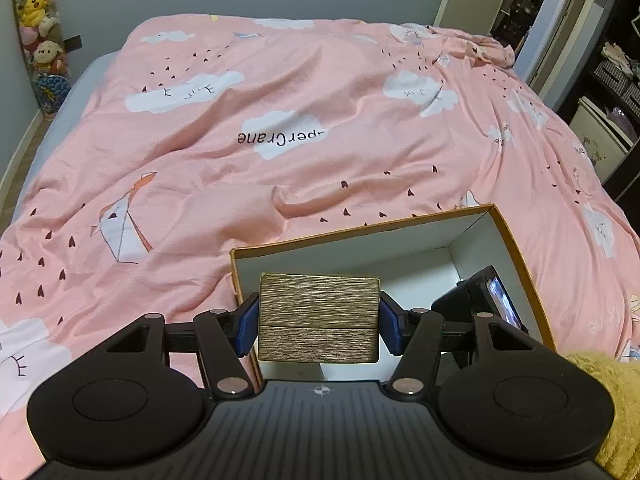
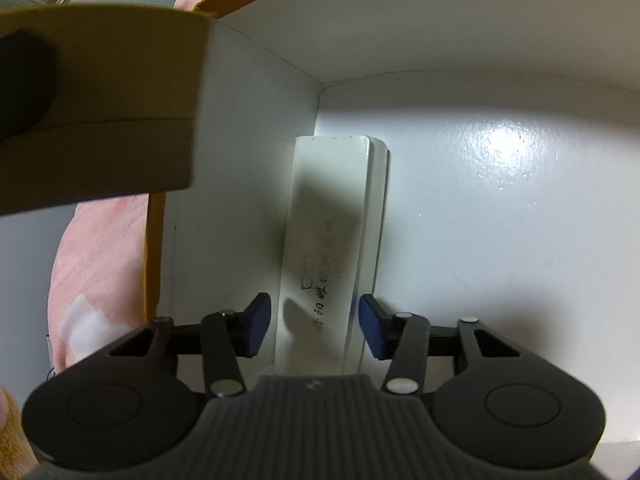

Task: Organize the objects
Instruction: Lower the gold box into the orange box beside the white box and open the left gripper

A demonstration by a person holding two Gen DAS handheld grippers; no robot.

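Note:
My left gripper (image 1: 319, 320) is shut on a gold textured box (image 1: 319, 317) and holds it over the near left edge of an open orange-rimmed storage box (image 1: 516, 248) with a white inside. The gold box shows blurred at the upper left of the right wrist view (image 2: 100, 100). My right gripper (image 2: 315, 326) is inside the storage box (image 2: 480, 200), open, its blue pads standing on either side of a long white case (image 2: 332, 240) with dark writing. The case lies on the box floor against the left wall. The pads do not touch it. The right gripper body (image 1: 476, 300) shows inside the box.
The storage box sits on a bed with a pink cloud-print duvet (image 1: 280, 140). Plush toys (image 1: 36, 20) stand at the far left wall. A doorway (image 1: 500, 0) and dark shelving (image 1: 612, 80) are at the right. A yellow fuzzy item (image 1: 612, 400) lies at the near right.

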